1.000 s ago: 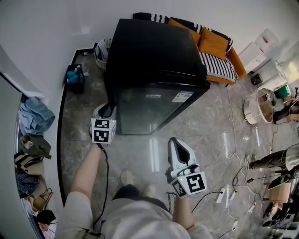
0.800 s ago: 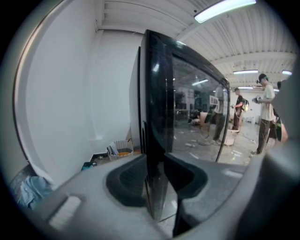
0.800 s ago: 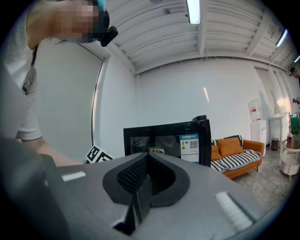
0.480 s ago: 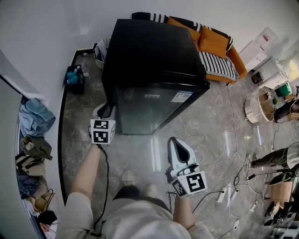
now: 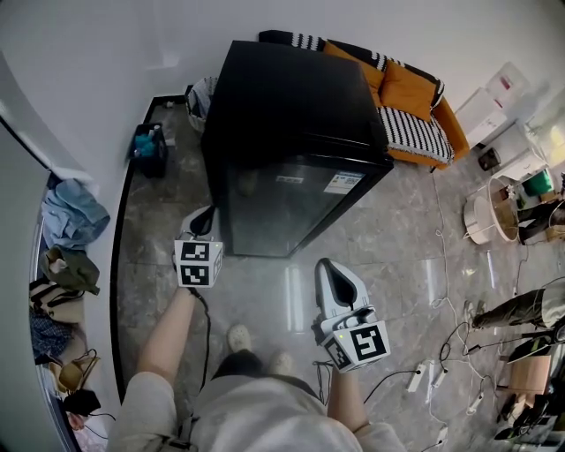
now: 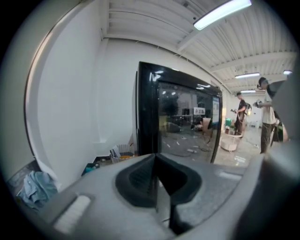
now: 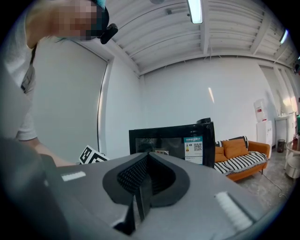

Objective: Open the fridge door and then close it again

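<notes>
On the floor beside the shut fridge (image 5: 291, 115): hovering off its door (image 5: 282, 207) edge with left tool (image 5: 206, 217), jaws just closed on nothing; right tool (image 5: 327, 270) likewise shut, held back. Likely to slip off the edge without purchase.

Left tool (image 6: 155, 164) fills the bottom of the shot. Its jaws have just closed and now meet flat together, with nothing between them. Straight ahead and apart from the tool stands the black fridge (image 6: 180, 119), its glossy glass door (image 6: 187, 124) mirroring the room. A white wall (image 6: 70, 103) runs down the left, with a crumpled blue cloth (image 6: 37, 186) low beside it. Off right, two people (image 6: 267, 112) stand on the shiny floor (image 6: 241, 157). A ceiling light (image 6: 222, 11) glows overhead.
</notes>
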Demonstrator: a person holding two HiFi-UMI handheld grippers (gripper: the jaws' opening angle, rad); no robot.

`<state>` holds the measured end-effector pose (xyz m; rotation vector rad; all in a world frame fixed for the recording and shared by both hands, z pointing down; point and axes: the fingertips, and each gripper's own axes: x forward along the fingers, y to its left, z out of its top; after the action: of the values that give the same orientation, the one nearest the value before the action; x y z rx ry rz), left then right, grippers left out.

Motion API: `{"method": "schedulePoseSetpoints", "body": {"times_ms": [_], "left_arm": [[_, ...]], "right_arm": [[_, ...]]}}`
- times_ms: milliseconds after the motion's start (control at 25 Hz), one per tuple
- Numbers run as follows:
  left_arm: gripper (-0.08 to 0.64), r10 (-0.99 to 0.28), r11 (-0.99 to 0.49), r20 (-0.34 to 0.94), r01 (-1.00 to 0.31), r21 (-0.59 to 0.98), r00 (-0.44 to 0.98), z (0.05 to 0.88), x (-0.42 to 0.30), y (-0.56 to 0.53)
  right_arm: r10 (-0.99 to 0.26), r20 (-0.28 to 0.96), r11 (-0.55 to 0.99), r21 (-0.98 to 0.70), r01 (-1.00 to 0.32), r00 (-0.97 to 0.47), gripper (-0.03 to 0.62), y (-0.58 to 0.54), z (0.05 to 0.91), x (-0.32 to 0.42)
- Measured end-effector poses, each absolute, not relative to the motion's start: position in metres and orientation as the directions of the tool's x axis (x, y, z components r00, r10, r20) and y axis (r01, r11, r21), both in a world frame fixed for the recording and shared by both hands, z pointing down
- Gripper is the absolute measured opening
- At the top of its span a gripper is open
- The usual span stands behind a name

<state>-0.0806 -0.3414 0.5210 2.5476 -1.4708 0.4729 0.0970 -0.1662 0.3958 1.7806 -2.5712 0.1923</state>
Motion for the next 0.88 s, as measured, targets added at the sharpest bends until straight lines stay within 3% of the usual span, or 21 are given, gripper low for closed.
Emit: {"method": "schedulePoseSetpoints", "body": {"times_ms": [880], "left_arm": [[0.002,-0.850,-0.496,0.190,-0.868,0.021,0.491,0.431,-0.072,-0.177]], "right_arm": [[-0.876,0.023,0.479,-0.066,-0.875,-0.481,0.000,-0.097,0.366,0.089]]}}
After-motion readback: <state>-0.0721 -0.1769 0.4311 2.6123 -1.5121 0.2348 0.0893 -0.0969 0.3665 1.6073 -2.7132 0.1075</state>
